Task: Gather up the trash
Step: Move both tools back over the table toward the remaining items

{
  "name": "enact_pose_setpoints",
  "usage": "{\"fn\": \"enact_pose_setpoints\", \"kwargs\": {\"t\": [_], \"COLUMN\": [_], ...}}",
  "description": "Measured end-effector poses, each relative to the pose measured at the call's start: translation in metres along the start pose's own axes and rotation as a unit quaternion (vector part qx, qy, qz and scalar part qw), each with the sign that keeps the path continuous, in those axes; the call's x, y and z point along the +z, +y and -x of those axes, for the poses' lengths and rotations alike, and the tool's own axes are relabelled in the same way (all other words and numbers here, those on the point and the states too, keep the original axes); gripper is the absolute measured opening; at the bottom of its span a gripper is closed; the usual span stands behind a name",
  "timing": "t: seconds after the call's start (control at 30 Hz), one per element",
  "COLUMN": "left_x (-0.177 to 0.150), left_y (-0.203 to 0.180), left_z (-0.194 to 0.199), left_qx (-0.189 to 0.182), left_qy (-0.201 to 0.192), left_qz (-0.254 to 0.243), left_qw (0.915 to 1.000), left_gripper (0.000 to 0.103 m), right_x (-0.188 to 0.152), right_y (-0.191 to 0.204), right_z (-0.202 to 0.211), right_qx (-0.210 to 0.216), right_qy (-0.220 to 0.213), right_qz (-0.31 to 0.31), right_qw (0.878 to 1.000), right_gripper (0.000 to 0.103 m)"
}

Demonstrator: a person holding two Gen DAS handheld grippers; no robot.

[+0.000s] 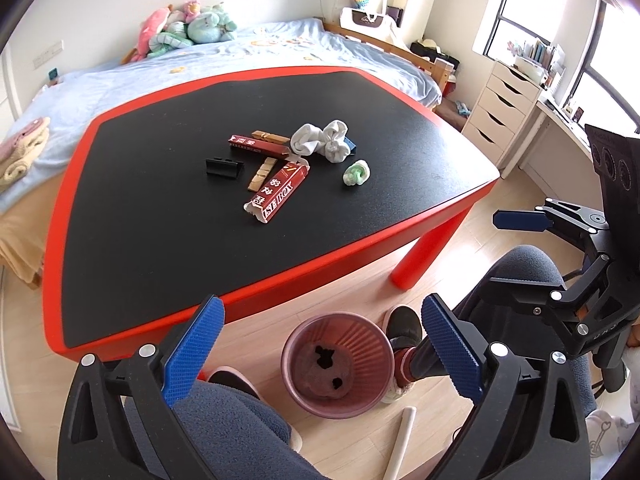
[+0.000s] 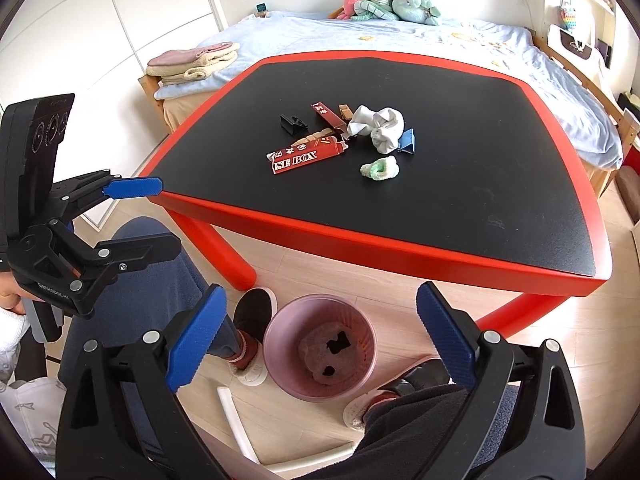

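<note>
My desk (image 1: 120,216) carries all the trash in one cluster near its middle, well back from the near edge, and one pink bin (image 1: 338,364) waits on the floor below that edge. I'd reach out and start with the big red box (image 1: 278,192). I count two red boxes, one white wad (image 1: 322,140), one green wad (image 1: 356,172). My left claw (image 1: 320,360) and right claw (image 2: 320,340) are both spread and hold nothing.
</note>
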State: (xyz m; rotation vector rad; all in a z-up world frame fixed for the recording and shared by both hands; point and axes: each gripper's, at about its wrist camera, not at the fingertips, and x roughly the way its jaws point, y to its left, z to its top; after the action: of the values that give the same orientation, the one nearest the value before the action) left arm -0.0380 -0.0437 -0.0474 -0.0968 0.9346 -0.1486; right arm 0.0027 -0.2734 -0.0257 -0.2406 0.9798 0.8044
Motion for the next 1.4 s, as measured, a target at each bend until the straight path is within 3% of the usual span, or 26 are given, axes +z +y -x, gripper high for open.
{"fn": "enact_pose_setpoints", "kwargs": {"t": [0.77, 1.4], "left_x": [0.003, 0.056], "left_y": [0.004, 0.032], "left_z": [-0.001, -0.025], "left_qx": [-0.005, -0.013], "left_qy": [0.003, 0.006], "left_qz": [0.004, -0.025], "left_qw": [1.0, 0.9996], "left_gripper": [0.095, 0.095], "right_x": [0.008, 0.069], "right_y": [-0.002, -0.026], "right_z": [-0.001, -0.023], "right_qx": [0.0, -0.014], "right_qy": [0.004, -0.002], "right_qz": [-0.002, 0.015], "right_qw": [1.0, 1.0], "right_gripper": [0.097, 0.097]}}
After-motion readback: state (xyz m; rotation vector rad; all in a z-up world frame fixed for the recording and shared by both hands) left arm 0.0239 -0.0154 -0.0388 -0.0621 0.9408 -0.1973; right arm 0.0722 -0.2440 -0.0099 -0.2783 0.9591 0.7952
